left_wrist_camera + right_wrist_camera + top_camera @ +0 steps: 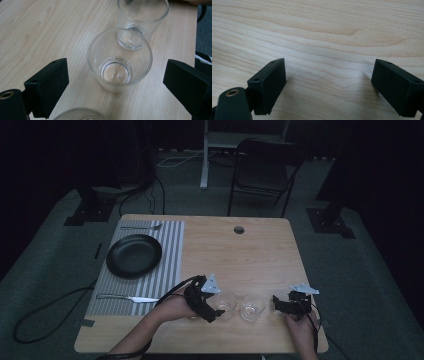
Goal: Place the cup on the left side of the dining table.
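The right gripper (329, 87) has its two black jaws spread wide, at seven and four o'clock, over bare light wooden table (324, 32).

Glasses: three, all clear and empty — near glass (120, 67), far glass (141, 21), and a third glass (80, 114) seen by its rim alone at the bottom edge of the left gripper view; two of them stand side by side in the high view. Plate (134, 255): one, black. Placemat (172, 245): one, striped. Fork (142, 227): one. Knife (127, 298): one. Table (250, 255): one, wooden. Chair (265, 167): one, folding, beyond the table. Grippers: two — left gripper (216, 306), right gripper (275, 303). Hands: two.
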